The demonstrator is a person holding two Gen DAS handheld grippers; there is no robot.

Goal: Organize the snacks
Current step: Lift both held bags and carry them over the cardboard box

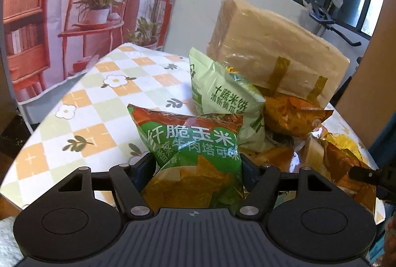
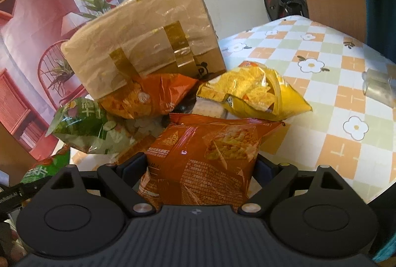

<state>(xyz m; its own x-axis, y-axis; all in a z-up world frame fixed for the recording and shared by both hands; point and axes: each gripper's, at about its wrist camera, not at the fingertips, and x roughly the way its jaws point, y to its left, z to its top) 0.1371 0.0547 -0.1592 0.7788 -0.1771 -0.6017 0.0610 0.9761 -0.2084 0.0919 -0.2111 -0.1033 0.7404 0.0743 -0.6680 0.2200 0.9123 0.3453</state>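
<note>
You are holding a green corn-chip bag (image 1: 190,155) in the left gripper (image 1: 198,168), jaws part-closed on its puffy sides. The right gripper (image 2: 200,165) is clamping an orange chip bag (image 2: 210,158), jaws wide. Both bags are sitting low over the checked tablecloth (image 1: 99,98). They are probably light, air-filled, slick and crushable; gripping across the middle looks safest. Ahead, a pale green rice-cracker bag (image 1: 227,103), an orange bag (image 2: 148,96) and a yellow bag (image 2: 252,91) are crowding a taped cardboard box (image 2: 138,44), which is blocking the way forward.
</note>
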